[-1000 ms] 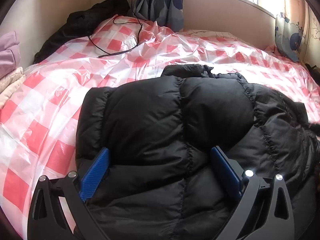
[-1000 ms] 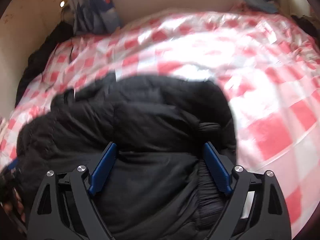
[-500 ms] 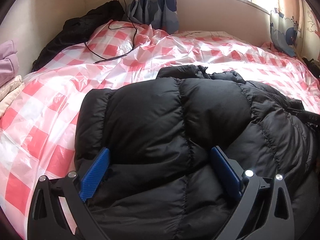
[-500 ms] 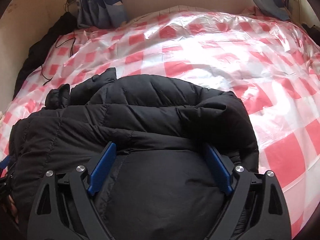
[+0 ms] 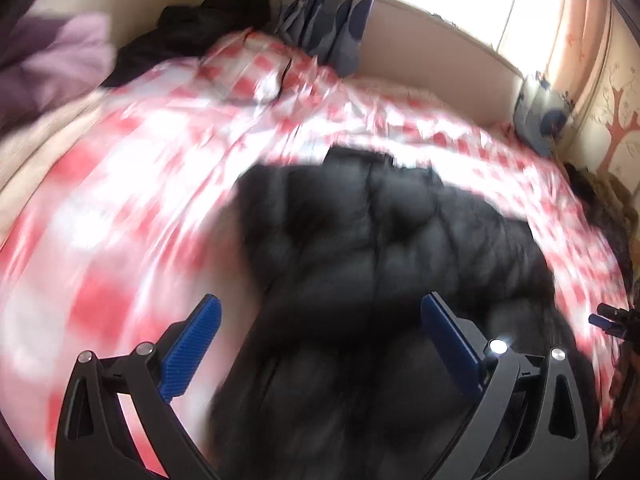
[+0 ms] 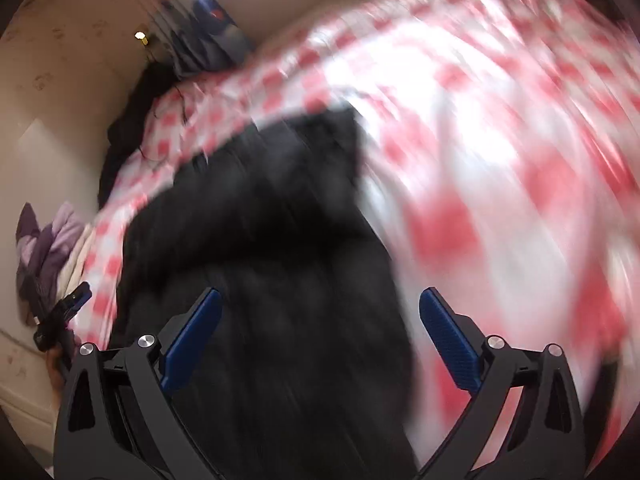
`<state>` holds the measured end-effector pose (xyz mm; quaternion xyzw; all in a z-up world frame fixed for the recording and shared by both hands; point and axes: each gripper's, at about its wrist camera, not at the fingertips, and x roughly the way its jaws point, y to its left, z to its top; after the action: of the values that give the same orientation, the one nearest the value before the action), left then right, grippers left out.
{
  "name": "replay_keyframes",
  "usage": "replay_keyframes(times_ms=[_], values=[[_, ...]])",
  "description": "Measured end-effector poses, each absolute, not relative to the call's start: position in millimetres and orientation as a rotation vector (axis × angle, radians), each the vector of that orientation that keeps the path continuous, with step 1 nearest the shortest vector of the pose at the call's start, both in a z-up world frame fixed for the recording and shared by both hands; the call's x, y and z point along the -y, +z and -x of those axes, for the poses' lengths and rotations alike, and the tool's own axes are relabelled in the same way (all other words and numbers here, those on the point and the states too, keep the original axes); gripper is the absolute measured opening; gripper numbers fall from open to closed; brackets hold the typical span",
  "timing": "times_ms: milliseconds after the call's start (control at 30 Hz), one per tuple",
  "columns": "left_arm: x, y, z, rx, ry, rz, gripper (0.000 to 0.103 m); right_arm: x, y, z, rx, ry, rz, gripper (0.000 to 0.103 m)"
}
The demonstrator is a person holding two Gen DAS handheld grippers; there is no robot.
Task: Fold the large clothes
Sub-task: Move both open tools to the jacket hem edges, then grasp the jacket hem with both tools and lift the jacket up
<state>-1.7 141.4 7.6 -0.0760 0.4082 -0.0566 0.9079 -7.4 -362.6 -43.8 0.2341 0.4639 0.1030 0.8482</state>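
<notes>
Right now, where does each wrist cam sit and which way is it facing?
Left wrist: on the left gripper, angled down across the bed; black puffer jacket ahead, checked cover, window beyond. Own jaws wide apart, clear of the jacket.
Right wrist: on the right gripper, angled down at the same jacket; wall at left. Jaws opening, not gripping the jacket.
Shared: jacket, cover, and each sees the other gripper at frame edge.

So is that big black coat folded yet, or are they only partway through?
Mostly done, it seems. The black puffer jacket lies bundled in a compact heap on the red-checked sheet. Neither tool grips it: the left tool stands open above it, and the right tool is opening, with nothing pinched. The pictures are blurred, so any tidying left is hard to judge.
</notes>
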Motion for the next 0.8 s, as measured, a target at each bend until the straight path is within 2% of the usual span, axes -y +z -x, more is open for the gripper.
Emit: replay_keyframes(times_ms=[167,333,433,633,800], values=[[-174.1,-11.9,91.4,-0.976,-0.135,0.195,0.096,392.3,-83.0,103.3,-1.099,0.307,-0.69,0.096],[-203.7,-35.5,162.2,-1.079,-0.254,0.47,0.096,375.8,-86.5,156.0,-1.142,0.39,-0.74,0.096],[-210.4,-57.3,185.7,-1.158,-0.344,0.66,0.096,359.0,-88.0,176.9,-1.148,0.491,-0.792,0.096],[-201.9,-73.0,208.8,-1.191,-0.454,0.794,0.096,359.0,-101.0,183.7,-1.132,0.588,-0.967,0.096],[-190.6,-75.5,210.9,-1.163,-0.537,0.88,0.096,351.1,-103.4,175.3,-1.186,0.632,-0.903,0.095]])
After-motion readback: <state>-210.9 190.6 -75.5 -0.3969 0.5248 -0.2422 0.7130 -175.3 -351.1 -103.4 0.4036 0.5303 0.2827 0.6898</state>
